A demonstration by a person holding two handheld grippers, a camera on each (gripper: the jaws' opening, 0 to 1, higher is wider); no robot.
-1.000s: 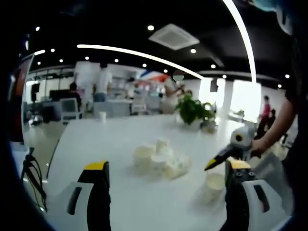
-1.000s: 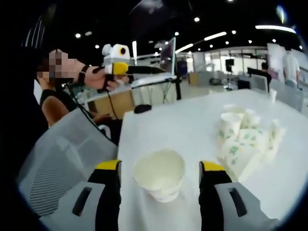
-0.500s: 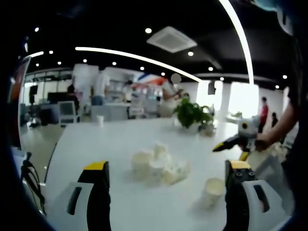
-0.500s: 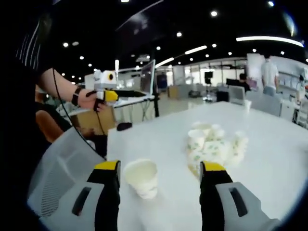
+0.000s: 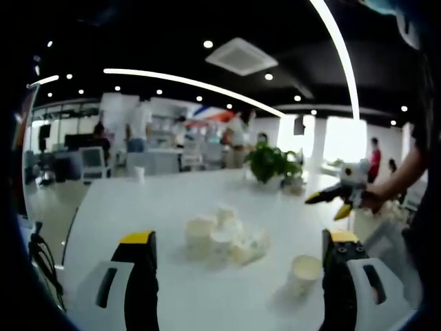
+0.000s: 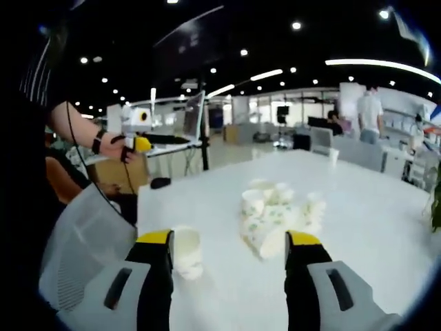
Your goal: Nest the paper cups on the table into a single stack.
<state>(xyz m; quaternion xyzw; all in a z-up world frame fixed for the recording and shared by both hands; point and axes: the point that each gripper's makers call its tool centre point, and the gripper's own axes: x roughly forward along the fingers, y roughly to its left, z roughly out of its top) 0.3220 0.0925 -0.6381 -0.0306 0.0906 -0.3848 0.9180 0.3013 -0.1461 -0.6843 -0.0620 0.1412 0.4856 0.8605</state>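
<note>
Holding both tongs spread and empty, I judge I'm between picks: my right gripper hangs above the table, the lone cup nearest me, just short of the cup pile. My left gripper faces that pile too. Next, grab a pile cup and nest it. Blur hides the pile's count.

potted plant, monitor, chair

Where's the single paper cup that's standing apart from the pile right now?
In the right gripper view the lone cup stands on the white table beside the right gripper's left jaw, left of the cup pile.
</note>
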